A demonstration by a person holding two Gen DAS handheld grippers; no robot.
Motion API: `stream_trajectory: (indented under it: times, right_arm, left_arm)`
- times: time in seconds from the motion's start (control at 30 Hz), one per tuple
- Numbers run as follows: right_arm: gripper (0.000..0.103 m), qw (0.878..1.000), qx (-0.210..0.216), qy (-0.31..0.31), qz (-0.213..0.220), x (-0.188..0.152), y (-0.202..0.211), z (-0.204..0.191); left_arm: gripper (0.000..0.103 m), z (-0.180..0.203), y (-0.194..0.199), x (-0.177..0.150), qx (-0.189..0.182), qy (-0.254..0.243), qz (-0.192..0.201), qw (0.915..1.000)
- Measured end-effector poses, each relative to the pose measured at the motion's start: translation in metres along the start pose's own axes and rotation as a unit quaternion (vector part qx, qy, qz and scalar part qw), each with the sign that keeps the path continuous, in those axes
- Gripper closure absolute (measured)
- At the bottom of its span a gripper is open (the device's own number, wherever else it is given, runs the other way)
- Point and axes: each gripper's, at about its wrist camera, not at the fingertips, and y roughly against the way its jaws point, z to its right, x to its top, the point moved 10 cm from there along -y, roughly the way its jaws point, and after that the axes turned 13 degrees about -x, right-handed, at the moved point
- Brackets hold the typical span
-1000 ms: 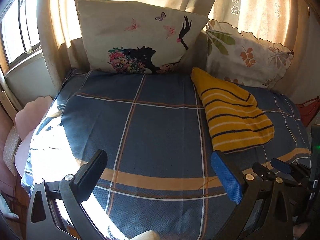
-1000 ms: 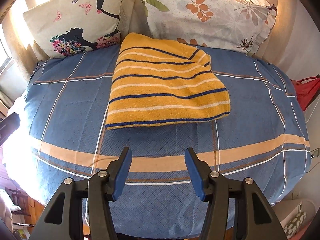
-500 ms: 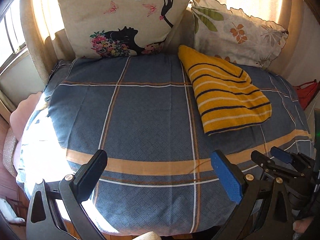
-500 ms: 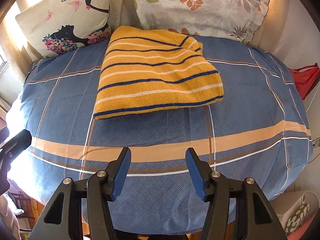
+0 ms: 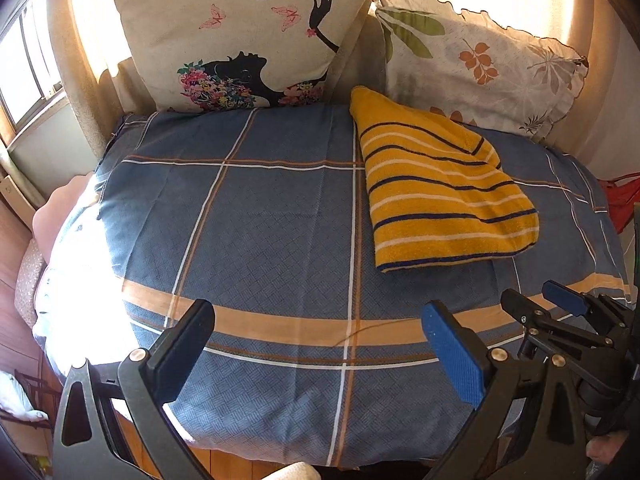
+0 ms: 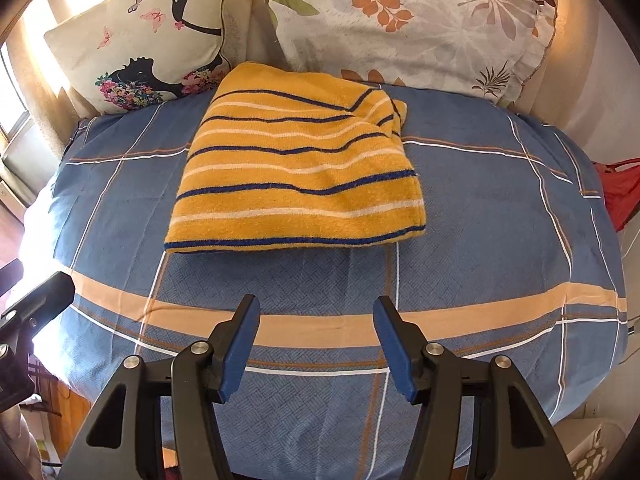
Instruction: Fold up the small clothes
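A folded yellow garment with blue and white stripes (image 5: pixel 436 192) lies flat on the blue plaid bed cover (image 5: pixel 272 232), toward the back right; it also shows in the right wrist view (image 6: pixel 300 168). My left gripper (image 5: pixel 320 344) is open and empty, hanging over the bed's front edge, well apart from the garment. My right gripper (image 6: pixel 316 340) is open and empty, in front of the garment's near edge and not touching it. The right gripper also shows at the lower right of the left wrist view (image 5: pixel 556 312).
Two pillows lean against the curtain at the back: a butterfly print one (image 5: pixel 240 40) and a leaf print one (image 5: pixel 480 64). A red item (image 6: pixel 616 192) hangs off the right side. A window (image 5: pixel 24 72) is at the left. Bright sunlight washes out the bed's left front corner.
Both grippers have pulled back from the bed, so more of the cover shows. The garment has not moved. Both stay open.
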Motion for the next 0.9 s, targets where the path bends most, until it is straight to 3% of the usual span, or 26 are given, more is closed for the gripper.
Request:
stream_trajectory:
  times: [0.37,0.9]
  right_arm:
    - [0.039,1.0,0.01,0.005,-0.018,-0.014,-0.016,0.036]
    - [0.039,0.999,0.013,0.032,-0.018,-0.02,-0.027,0.047]
  left_arm:
    - [0.0,0.039,-0.019,-0.017,-0.004,0.02,-0.028,0.9994]
    - [0.0,0.065,-0.034,-0.026,-0.004,0.036,-0.045,0.9983]
